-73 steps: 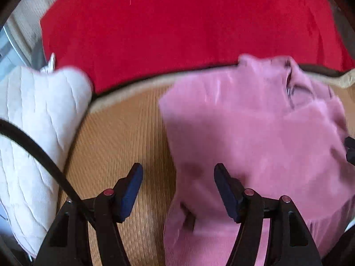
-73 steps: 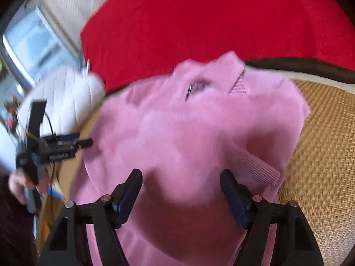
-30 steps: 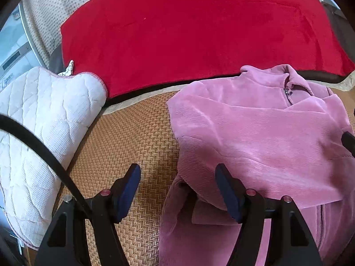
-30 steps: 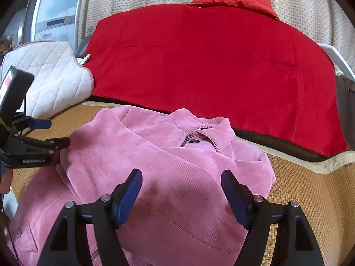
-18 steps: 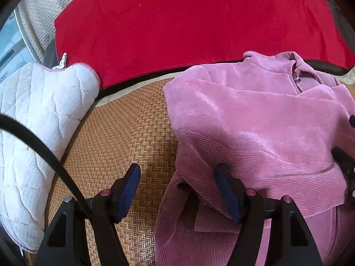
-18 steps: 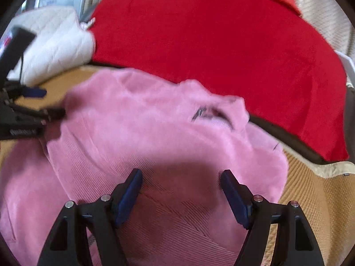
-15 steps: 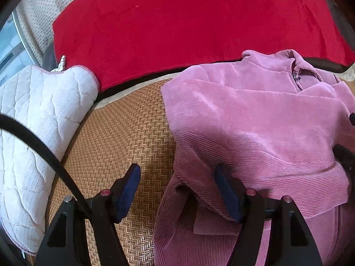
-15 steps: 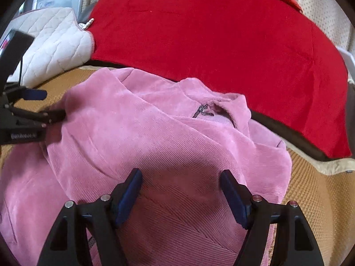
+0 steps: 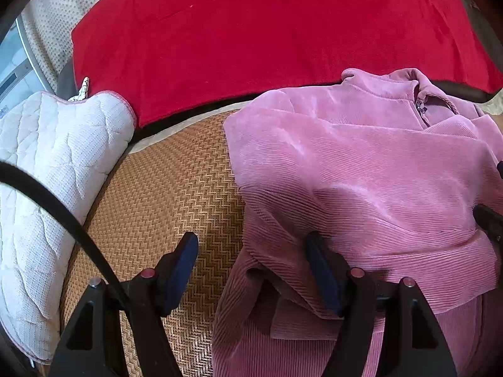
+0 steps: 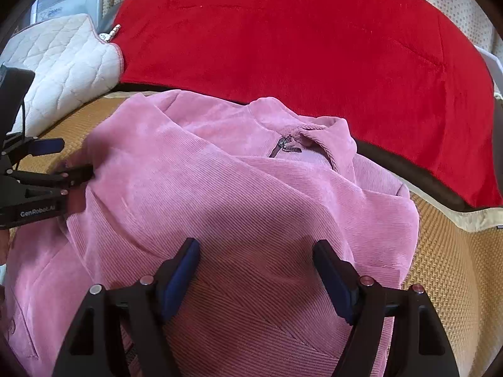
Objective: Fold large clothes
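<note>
A pink corduroy jacket [image 9: 361,169] [image 10: 239,194] lies on the woven mat [image 9: 163,194], collar and zip at the far side, one part folded across its front. My left gripper [image 9: 251,251] is open at the jacket's left edge. One of its fingers [image 9: 317,257] rests against the folded fabric and the other hangs over bare mat. In the right wrist view the left gripper [image 10: 63,160] shows at the left, against the jacket's side. My right gripper [image 10: 254,251] stands open just above the jacket's middle, nothing pinched; its tip [image 9: 490,223] peeks in at the left wrist view's right edge.
A red blanket [image 9: 267,31] [image 10: 298,40] covers the surface behind the mat. A white quilted pillow [image 9: 47,172] [image 10: 63,62] lies at the left. Bare woven mat [image 10: 446,267] shows right of the jacket, with a beige border [image 10: 471,220]. Dotted fabric [image 9: 56,9] stands at the back.
The jacket, blurred and shifting earlier, now lies still with its fold in place. Both grippers sank slightly toward it, and the right one tilted further down. Both stayed open.
</note>
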Demonstrator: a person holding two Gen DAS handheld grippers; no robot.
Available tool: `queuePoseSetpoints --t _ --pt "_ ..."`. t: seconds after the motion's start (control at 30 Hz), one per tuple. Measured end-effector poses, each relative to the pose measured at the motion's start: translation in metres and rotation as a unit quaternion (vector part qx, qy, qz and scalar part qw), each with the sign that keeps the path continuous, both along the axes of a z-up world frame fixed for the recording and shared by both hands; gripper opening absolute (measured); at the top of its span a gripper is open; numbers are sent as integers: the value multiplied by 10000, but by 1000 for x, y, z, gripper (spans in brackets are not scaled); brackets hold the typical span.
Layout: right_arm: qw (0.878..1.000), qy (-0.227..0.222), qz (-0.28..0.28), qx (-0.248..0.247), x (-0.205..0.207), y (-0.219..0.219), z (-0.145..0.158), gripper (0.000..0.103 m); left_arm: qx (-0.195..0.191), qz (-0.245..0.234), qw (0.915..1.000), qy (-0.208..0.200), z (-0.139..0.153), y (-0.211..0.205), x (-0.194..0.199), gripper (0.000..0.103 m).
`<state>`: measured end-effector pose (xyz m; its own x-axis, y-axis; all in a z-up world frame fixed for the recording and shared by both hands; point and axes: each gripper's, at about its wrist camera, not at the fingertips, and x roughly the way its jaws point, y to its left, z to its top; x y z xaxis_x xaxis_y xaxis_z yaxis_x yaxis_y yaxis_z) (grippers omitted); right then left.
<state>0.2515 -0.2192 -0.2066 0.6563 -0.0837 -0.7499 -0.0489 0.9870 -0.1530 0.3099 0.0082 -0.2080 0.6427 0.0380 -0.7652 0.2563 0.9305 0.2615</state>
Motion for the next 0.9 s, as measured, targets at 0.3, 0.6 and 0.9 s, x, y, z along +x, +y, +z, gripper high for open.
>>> queuePoseSetpoints --t 0.3,0.6,0.9 --pt "10000 -8 3 -10 -1 0 0 78 54 -69 9999 -53 -1 -1 2 72" --pt "9999 -143 56 54 -3 -2 2 79 -218 -14 9998 12 15 20 -14 72" --pt "9940 -933 309 474 -53 -19 33 79 -719 194 9969 245 42 130 -96 78"
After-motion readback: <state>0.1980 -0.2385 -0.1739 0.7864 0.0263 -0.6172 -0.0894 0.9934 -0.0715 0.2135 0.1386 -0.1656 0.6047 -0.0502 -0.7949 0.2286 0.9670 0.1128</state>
